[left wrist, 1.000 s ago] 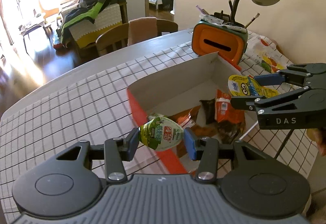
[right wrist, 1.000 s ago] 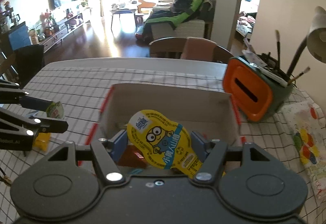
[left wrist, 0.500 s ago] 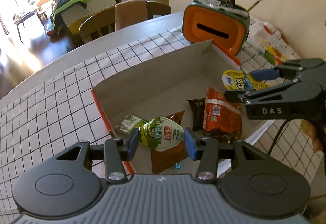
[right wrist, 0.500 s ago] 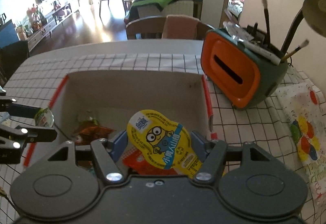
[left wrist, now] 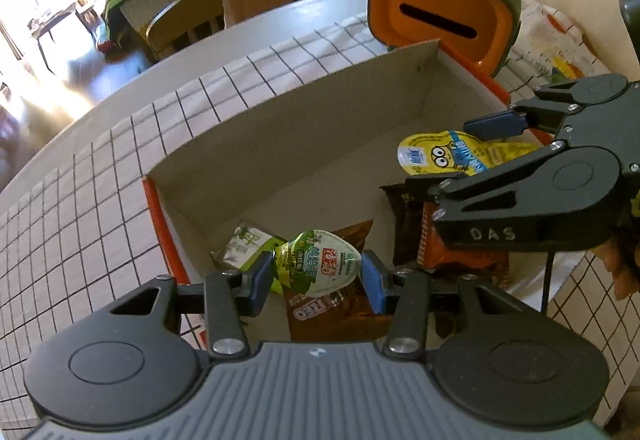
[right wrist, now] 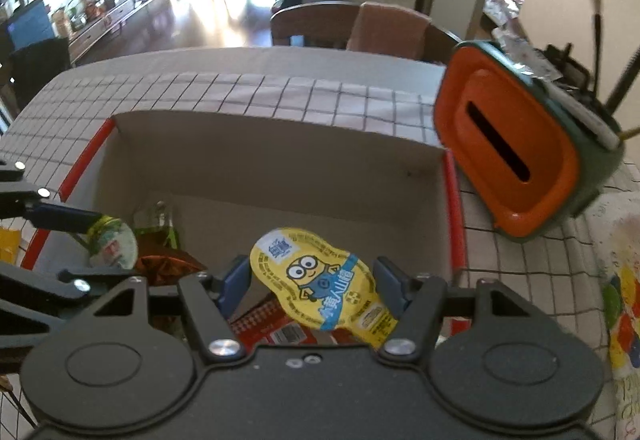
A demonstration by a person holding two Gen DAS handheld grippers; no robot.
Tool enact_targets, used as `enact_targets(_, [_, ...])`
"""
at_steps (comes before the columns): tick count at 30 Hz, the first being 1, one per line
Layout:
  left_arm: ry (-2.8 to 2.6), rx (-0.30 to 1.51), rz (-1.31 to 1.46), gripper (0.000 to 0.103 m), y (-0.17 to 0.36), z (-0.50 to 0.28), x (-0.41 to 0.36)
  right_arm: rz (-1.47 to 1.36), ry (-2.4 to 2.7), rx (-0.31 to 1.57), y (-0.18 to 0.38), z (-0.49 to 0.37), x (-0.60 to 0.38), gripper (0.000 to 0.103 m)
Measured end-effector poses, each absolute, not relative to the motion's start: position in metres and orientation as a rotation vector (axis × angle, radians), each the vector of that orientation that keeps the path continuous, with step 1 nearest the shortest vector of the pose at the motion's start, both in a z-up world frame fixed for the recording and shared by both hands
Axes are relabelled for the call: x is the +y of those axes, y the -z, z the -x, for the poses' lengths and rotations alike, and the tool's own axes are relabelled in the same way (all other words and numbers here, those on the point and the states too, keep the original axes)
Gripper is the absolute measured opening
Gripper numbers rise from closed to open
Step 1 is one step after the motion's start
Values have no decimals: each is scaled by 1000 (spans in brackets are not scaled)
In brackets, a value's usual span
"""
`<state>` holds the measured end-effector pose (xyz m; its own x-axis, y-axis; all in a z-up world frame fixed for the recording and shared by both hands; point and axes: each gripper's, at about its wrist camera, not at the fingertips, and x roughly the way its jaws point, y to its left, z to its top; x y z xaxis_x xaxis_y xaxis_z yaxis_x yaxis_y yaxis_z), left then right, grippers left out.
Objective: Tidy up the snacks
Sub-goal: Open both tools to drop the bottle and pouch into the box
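Cardboard box [left wrist: 328,128] lies directly beneath both packets: your left gripper [left wrist: 316,276] pinches the green pouch [left wrist: 316,264], your right gripper [right wrist: 312,280] the yellow pouch [right wrist: 320,280].

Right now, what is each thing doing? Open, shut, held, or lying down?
left gripper: shut on the green snack pack, over the box.
green snack pack: held, not yet dropped.
right gripper: shut on the yellow Minion pack.
yellow Minion pack: held above the box.
cardboard box: open on top, snacks inside.
brown Oreo packet: lying flat in the box.
orange tissue box: tilted, standing beside the box.
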<state>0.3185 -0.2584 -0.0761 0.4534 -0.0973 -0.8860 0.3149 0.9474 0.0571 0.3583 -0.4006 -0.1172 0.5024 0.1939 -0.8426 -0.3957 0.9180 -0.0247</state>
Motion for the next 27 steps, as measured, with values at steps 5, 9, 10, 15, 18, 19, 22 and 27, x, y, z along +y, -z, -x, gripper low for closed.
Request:
enact_targets(5, [254,1098,-239,47,83,-325,-262,254,-376,1023,129,-362,-398,66])
enact_targets(9, [260,1117,-242,47,87,-328,-264,245,-381,1054,133,-363,-400,67])
enact_targets(10, [262,1119,-243,47,88,-329,-264,239,-384,1063,134,-364,-401,67])
enact_targets(15, [264,1119,-237,48,89,-328,-262,227,-384,1065,133,-363,-402,71])
enact_targets(18, [267,1111,-226,48,87,-326,-259,213,-382,1043,126,-359,-404,76])
enact_targets(19, [268,1109,-223,49,86,-325,-258,212,-382,1038,124,-358,-404,77])
enact_targets(22, [277,1096,-216,51,81,-321,-255,201,-375,1027,118,-355,-405,79])
enact_targets(27, [292,1061,-204,58,70,-311,-250,192,-367,1003,106,-347,-406,83])
